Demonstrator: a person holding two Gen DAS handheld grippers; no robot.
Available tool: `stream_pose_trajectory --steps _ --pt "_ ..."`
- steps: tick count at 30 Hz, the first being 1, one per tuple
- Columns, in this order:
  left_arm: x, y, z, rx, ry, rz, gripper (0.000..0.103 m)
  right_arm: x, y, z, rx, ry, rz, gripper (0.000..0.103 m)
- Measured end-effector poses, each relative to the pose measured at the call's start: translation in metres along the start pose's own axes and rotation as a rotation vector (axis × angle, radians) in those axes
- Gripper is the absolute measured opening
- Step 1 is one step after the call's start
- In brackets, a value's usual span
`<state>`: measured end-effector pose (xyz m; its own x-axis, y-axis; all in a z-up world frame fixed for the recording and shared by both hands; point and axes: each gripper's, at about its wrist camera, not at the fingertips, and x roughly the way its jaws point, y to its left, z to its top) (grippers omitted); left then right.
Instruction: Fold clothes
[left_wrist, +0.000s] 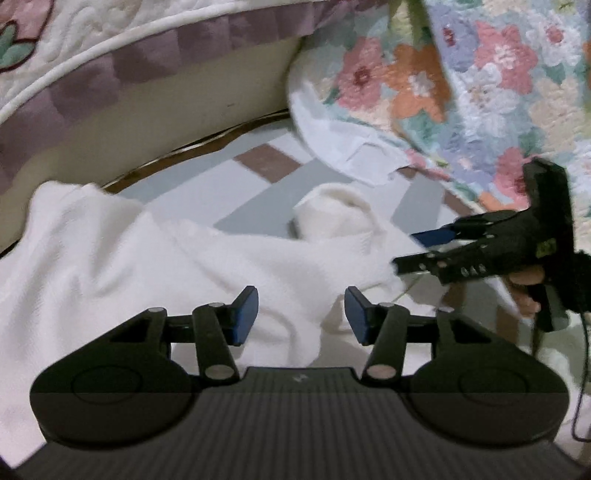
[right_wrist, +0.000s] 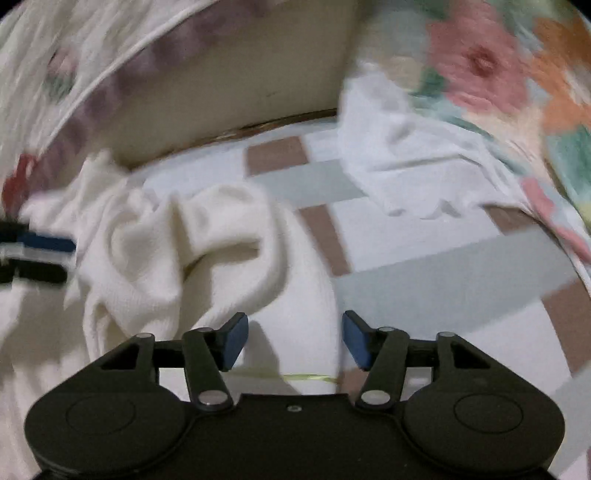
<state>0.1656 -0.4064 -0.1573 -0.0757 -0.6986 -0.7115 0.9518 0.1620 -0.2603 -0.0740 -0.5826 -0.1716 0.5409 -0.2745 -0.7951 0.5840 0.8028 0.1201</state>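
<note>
Two grippers hover over a white garment (left_wrist: 122, 258) lying rumpled across the lower left and centre of the left wrist view, on a checked bedsheet (left_wrist: 266, 162). Left gripper (left_wrist: 301, 314): fingers apart, nothing between them. Right gripper (right_wrist: 293, 338): fingers apart, empty. The knit cloth looks soft, light and limp, and will likely sag when lifted. Best hold, by judgement: an outer hem or corner, not the bunched sleeve (right_wrist: 221, 218).

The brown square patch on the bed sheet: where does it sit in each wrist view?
Left wrist: brown square patch, upper centre, beyond the cream garment.
Right wrist: the patch, upper centre, right of the garment.
Shared landmark: floral quilt, upper right.
</note>
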Motion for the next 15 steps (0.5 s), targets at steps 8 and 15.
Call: stream_pose_trajectory --steps 8,15 --pt "-0.029 0.025 -0.024 -0.077 -0.028 0.063 0.053 -0.05 -0.001 0.035 -0.13 -0.27 -0.205 0.003" --pt "-0.03 0.016 -0.023 -0.048 -0.045 0.106 0.058 -0.108 -0.06 0.103 -0.21 -0.366 -0.501 0.003"
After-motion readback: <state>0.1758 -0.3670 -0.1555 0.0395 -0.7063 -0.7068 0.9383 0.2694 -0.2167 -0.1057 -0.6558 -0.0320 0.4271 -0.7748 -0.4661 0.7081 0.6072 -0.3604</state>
